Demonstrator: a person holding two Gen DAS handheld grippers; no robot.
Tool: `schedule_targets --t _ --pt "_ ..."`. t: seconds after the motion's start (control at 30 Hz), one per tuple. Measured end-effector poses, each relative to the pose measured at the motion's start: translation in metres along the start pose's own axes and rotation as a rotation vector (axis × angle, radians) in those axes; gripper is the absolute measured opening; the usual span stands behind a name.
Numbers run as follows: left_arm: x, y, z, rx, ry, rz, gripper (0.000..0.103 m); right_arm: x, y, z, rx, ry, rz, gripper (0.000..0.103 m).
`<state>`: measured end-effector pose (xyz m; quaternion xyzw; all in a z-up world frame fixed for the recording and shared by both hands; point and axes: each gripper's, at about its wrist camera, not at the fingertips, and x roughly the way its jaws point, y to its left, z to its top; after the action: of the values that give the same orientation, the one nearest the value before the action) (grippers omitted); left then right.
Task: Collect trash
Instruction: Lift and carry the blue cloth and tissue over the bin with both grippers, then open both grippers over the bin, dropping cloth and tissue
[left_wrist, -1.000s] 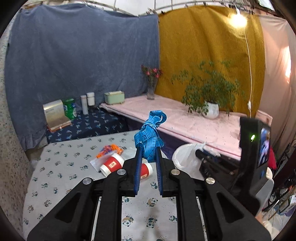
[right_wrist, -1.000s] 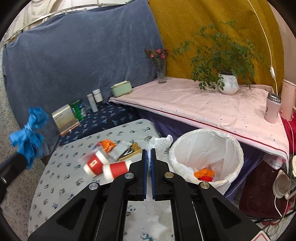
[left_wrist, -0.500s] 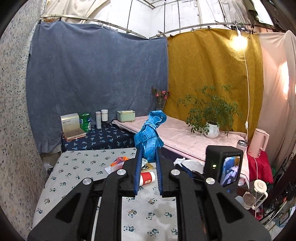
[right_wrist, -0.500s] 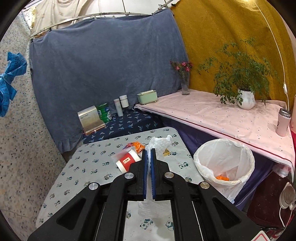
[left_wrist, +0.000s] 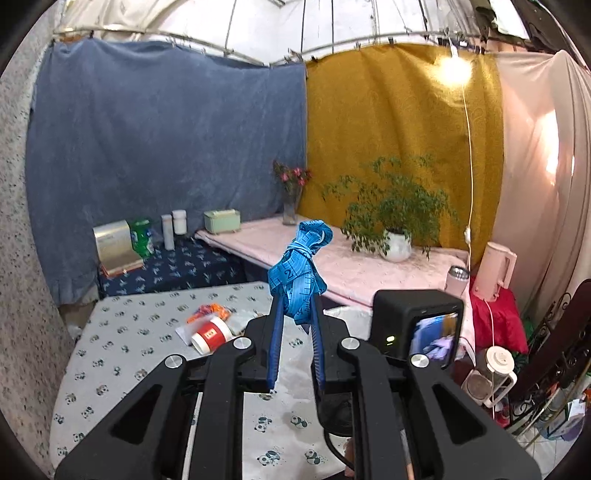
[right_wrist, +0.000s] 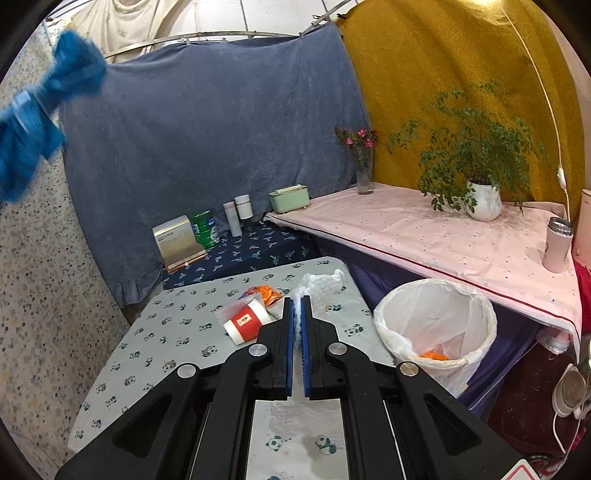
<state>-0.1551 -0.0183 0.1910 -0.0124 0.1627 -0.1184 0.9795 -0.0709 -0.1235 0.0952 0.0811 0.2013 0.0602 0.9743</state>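
Knotted blue tape measure (left_wrist: 299, 269), crinkled white foam sheet (right_wrist: 321, 286)

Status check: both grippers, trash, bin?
Left gripper shut on blue measuring tape. Right gripper shut on white foam wrap. Lined bin open; red cup on table.

The near half of the panda-print worktop (right_wrist: 159, 332) lies bare, giving open passage on the left side. Toward its far edge a red paper cup (right_wrist: 245, 325) on its side, an orange wrapper (right_wrist: 267, 293) and other litter crowd the middle. Off the right edge the white-lined trash bin (right_wrist: 436, 328) stands with its mouth open upward and nothing over it. Behind the bin, the pink-clothed shelf (right_wrist: 443, 236) overhangs closely, carrying a potted plant (right_wrist: 480, 177) and a tumbler (right_wrist: 556, 245).
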Motion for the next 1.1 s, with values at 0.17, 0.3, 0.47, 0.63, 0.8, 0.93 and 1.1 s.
schedule_targets --t 0.17,0.3,0.47,0.63,0.8,0.93,1.1 --pt "0.059 -0.004 -0.011 0.014 0.108 -0.015 0.014 0.010 -0.028 -0.002 0.047 0.020 -0.058 0.004" --pt "0.103 -0.005 -0.019 0.007 0.185 -0.039 0.014 0.025 -0.051 -0.004 0.076 0.048 -0.111 0.004" --pt "0.152 -0.006 -0.028 0.010 0.253 -0.060 0.014 0.048 -0.080 -0.010 0.114 0.095 -0.172 0.004" --pt "0.199 -0.014 -0.036 0.019 0.316 -0.076 0.014 0.069 -0.106 -0.012 0.148 0.125 -0.222 0.004" --pt "0.246 -0.019 -0.045 0.031 0.379 -0.086 0.014 0.089 -0.128 -0.010 0.173 0.144 -0.265 0.004" --pt "0.284 -0.025 -0.054 0.037 0.430 -0.118 0.014 0.108 -0.146 -0.008 0.178 0.161 -0.298 0.004" --pt "0.332 -0.036 -0.063 0.037 0.495 -0.236 0.015 0.128 -0.164 -0.004 0.178 0.178 -0.332 0.004"
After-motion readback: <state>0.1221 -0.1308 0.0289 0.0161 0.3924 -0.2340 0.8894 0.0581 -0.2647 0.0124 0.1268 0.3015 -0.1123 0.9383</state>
